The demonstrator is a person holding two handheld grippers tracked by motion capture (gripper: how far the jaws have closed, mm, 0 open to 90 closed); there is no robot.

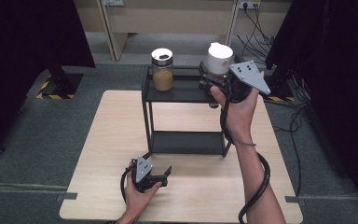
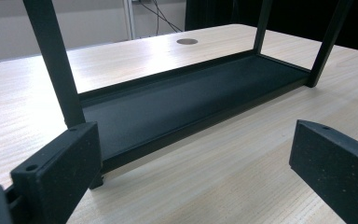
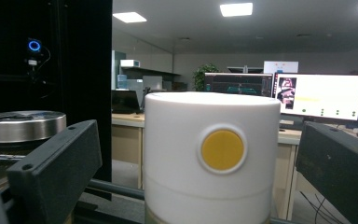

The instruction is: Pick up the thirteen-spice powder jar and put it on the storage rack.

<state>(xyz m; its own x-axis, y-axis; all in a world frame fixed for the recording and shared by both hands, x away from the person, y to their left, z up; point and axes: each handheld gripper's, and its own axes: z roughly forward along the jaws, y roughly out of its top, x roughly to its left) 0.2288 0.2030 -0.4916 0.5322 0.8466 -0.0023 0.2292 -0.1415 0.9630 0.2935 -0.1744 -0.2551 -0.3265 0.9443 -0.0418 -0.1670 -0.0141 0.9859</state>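
Left tool (image 1: 161,176): near edge of the bench (image 1: 98,154), resting in the person's left hand (image 1: 137,193), jaws spread, nothing between them. In the left gripper view they point at the bottom tray of the black rack (image 2: 182,105), close to it but not touching.

Rack (image 1: 182,91) stands mid-bench, two levels.

Right tool (image 1: 209,81): raised to the rack's top shelf at its right end, held by the right hand (image 1: 237,109). Jaws spread, one either side of the white-lidded jar (image 1: 219,58); in the right gripper view there are gaps between both jaws and the white lid (image 3: 212,154), so no pinch. Yellow round dot on the lid faces that camera.

The jar sits on the top shelf, right end. Second jar with a metal lid (image 1: 162,70), brown contents, at the left end of the same shelf, well apart.
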